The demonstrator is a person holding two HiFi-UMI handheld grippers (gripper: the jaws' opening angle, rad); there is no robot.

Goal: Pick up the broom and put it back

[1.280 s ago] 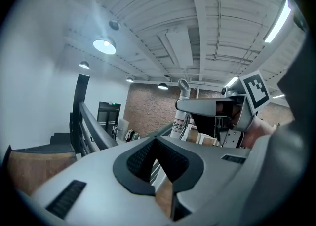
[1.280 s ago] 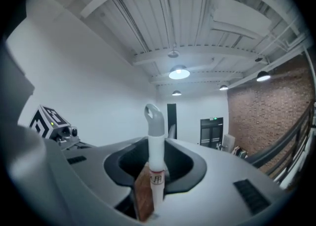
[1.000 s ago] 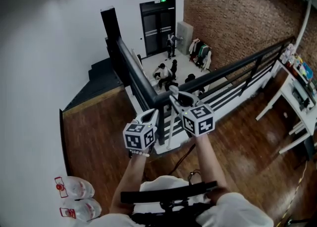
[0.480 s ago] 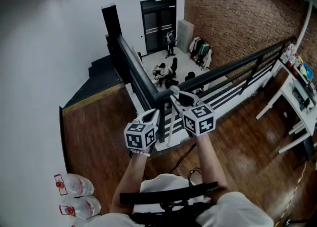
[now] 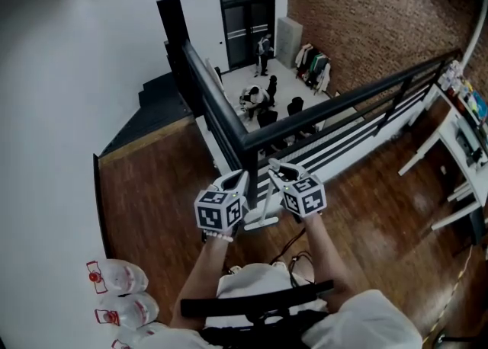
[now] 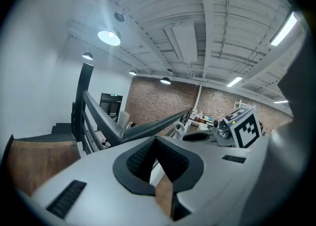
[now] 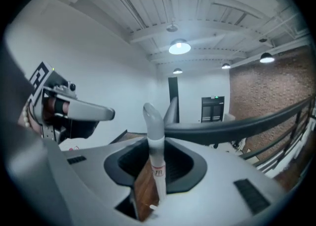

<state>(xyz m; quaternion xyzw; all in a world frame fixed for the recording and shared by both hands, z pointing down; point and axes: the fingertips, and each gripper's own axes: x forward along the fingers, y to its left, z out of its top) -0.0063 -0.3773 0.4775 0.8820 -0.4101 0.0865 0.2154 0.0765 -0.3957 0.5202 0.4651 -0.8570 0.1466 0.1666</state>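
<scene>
The right gripper (image 5: 276, 169) has its jaws clamped on the slim white broom handle with a grey capped tip (image 7: 156, 157), which stands nearly upright between the dark pads (image 7: 180, 163), the cap rising above them. In the head view the handle (image 5: 264, 203) runs down between the two grippers, just at 3 o'clock of the corner post of the black metal railing (image 5: 229, 123). The left gripper (image 5: 235, 181) sits at 9 o'clock of the right one, close beside it. Its jaws are together with nothing between them, and only brown wooden floor (image 6: 163, 195) shows through the wedge below the tips. Two clear plastic water jugs with red labels (image 5: 114, 277) lie on the floor at 8 o'clock of the person. A white worktop (image 5: 450, 138) stands at 3 o'clock, below the red brick wall (image 5: 358, 27).
</scene>
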